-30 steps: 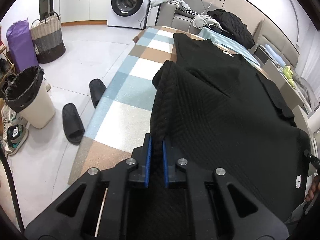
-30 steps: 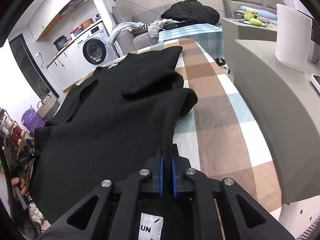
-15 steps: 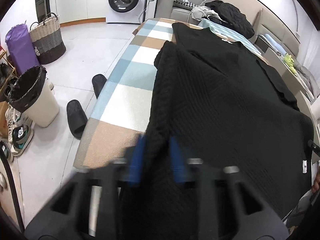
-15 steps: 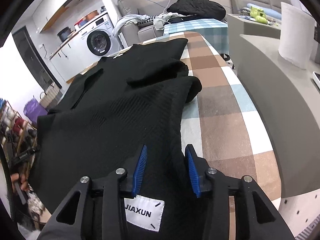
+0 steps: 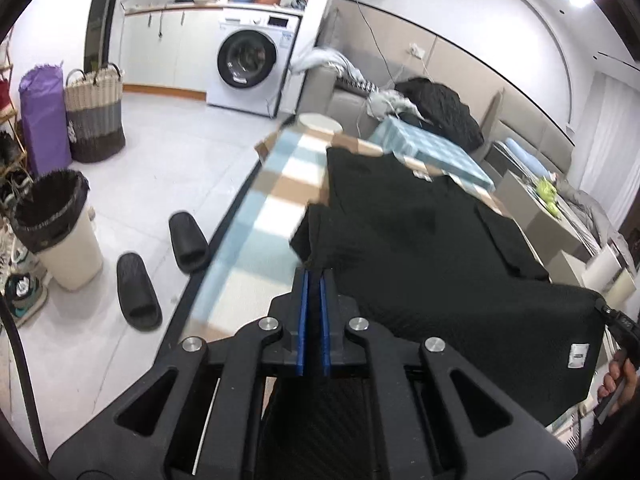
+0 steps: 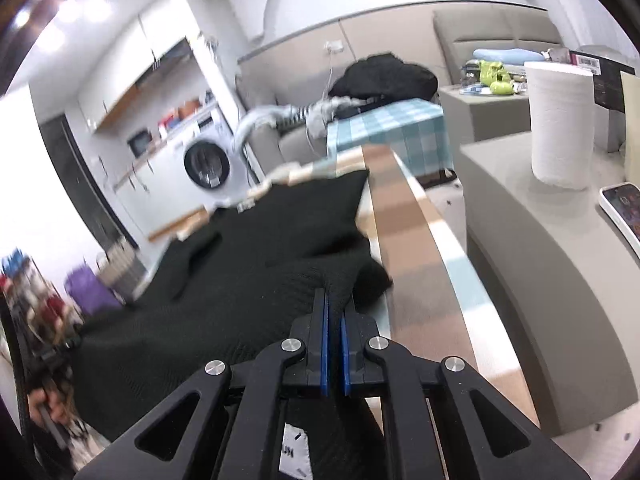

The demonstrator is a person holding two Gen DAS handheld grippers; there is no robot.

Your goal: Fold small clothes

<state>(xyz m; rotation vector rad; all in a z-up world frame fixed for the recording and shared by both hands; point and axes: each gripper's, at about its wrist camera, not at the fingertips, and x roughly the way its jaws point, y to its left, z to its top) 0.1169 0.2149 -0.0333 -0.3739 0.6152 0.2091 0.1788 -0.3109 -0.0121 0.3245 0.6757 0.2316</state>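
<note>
Nearest the lens, the left gripper (image 5: 313, 276) is pinched tight, blue pads (image 5: 304, 312) nearly together with a fold of the black garment (image 5: 420, 248) caught between them. In the other view the right gripper (image 6: 334, 300) is just as narrow, clamped on the same black knit, a white label (image 6: 296, 454) hanging below its frame at six o'clock. The garment's near edge is lifted between the two grips, and the rest spreads away across the checked tabletop (image 5: 276, 208), sleeves folded inward, collar end toward twelve o'clock. In the left view a hand (image 5: 620, 380) shows at four o'clock by the garment's far corner and its small tag (image 5: 579, 360).

Out past the table edge, two black slippers (image 5: 138, 292) lie on the floor at nine o'clock, a lined bin (image 5: 56, 232) beside them, and farther back a woven basket (image 5: 94, 116). At twelve o'clock stands the washing machine (image 5: 252, 64). From the right side, a paper roll (image 6: 560, 120) stands on the grey counter (image 6: 560, 264) at two o'clock, a phone (image 6: 624, 208) at three.
</note>
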